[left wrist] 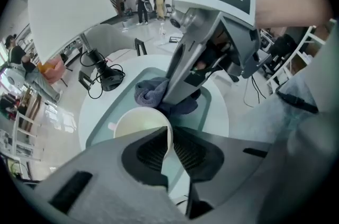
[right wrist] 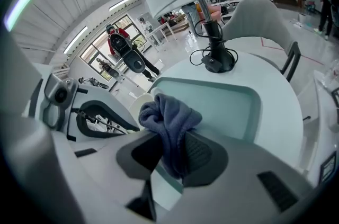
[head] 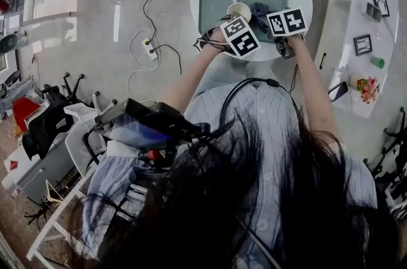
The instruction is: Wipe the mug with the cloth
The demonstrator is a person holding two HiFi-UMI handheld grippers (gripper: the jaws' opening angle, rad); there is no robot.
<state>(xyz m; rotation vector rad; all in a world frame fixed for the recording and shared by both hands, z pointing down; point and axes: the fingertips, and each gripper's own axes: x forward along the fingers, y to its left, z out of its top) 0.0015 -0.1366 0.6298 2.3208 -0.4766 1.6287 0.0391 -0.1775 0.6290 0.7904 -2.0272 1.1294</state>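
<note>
A cream mug point(left wrist: 139, 123) is held over the pale green tray point(left wrist: 209, 104) on a round white table; my left gripper point(left wrist: 170, 150) is shut on its rim, one jaw inside and one outside. In the head view the mug point(head: 240, 9) sits just beyond the left gripper point(head: 236, 25). A blue-grey cloth point(right wrist: 168, 121) is bunched between the jaws of my right gripper point(right wrist: 170, 157), which is shut on it. In the left gripper view the cloth point(left wrist: 152, 93) hangs just behind the mug, under the right gripper. In the head view the right gripper point(head: 275, 39) is close beside the left.
A white table lamp with a black base point(right wrist: 218, 61) and cable stands at the table's far side. A white chair point(right wrist: 259, 16) is behind the table. A white shelf unit point(head: 359, 39) with small items stands to the right. Cables and a power strip point(head: 151, 48) lie on the floor at left.
</note>
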